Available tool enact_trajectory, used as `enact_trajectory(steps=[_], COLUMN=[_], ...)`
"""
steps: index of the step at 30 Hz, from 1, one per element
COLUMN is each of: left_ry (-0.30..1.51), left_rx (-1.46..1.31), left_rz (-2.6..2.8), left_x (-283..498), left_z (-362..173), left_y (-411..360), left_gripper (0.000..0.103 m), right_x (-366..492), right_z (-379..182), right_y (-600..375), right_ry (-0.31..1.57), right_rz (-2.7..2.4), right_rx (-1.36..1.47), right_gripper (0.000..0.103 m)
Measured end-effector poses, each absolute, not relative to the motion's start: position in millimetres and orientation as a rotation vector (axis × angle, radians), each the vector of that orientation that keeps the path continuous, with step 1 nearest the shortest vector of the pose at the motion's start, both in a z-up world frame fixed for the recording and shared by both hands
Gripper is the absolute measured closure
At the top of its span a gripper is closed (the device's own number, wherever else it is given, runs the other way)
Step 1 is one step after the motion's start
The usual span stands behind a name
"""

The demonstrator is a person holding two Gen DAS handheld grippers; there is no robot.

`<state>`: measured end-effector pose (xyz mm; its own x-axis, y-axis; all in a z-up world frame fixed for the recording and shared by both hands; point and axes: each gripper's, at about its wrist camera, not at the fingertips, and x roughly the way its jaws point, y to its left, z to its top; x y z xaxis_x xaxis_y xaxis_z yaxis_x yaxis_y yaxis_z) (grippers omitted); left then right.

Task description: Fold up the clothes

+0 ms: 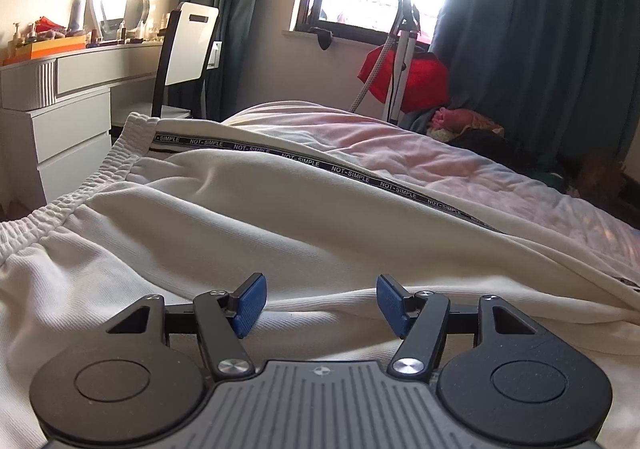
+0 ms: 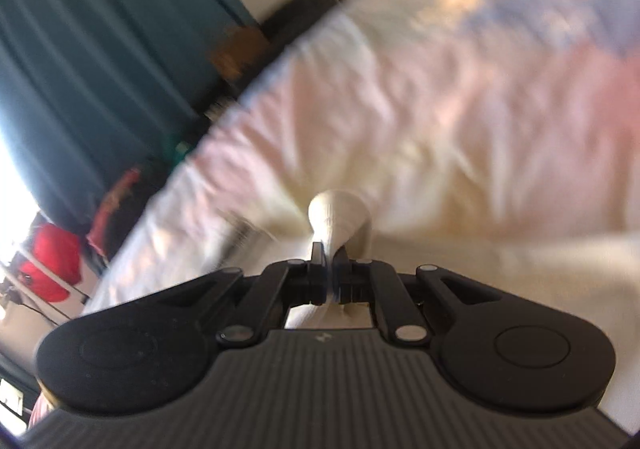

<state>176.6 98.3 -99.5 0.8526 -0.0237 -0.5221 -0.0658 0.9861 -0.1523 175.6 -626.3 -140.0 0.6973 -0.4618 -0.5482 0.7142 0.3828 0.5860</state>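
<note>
While the right gripper (image 2: 329,273) pinches a bunch of the cream ribbed-knit trousers (image 1: 248,209), the left gripper (image 1: 318,305), wide open near their fabric, likely must clamp an edge next to fold.

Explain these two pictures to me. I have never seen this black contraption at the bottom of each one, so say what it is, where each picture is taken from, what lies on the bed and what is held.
Each black contraption is a hand-held two-finger grasping tool; a person carries one per hand, with a camera looking along its fingers. One picture is from the left tool: its blue pads stand apart, holding nothing, just above cream trousers spread on a pink bedspread. The trousers have an elastic waistband and a black stripe reading NOT-SIMPLE. The other, blurred, picture is from the right tool: its fingers are shut on a bunch of cream cloth, probably the same trousers.
</note>
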Motion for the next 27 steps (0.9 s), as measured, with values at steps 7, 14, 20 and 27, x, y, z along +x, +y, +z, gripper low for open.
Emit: enact_trajectory(steps=[7, 14, 20, 27], left_ry=[0.551, 0.554, 0.560, 0.578], left_rx=[-0.178, -0.180, -0.194, -0.196], left_rz=[0.021, 0.018, 0.016, 0.041], left_x=[178, 178, 176, 177], left_z=[-99, -100, -99, -97], left_y=[102, 102, 105, 108], left_gripper=[0.039, 0.039, 0.039, 0.038], right_x=[224, 256, 233, 200], right_z=[-70, 46, -14, -132], right_y=[-619, -599, -625, -647], right_ry=[0.319, 0.088, 0.190, 0.421], right_rz=[-0.710, -0.499, -0.619, -0.716], right_rx=[0.815, 0.763, 0.664, 0.670], right_gripper=[0.096, 0.097, 0.097, 0.096])
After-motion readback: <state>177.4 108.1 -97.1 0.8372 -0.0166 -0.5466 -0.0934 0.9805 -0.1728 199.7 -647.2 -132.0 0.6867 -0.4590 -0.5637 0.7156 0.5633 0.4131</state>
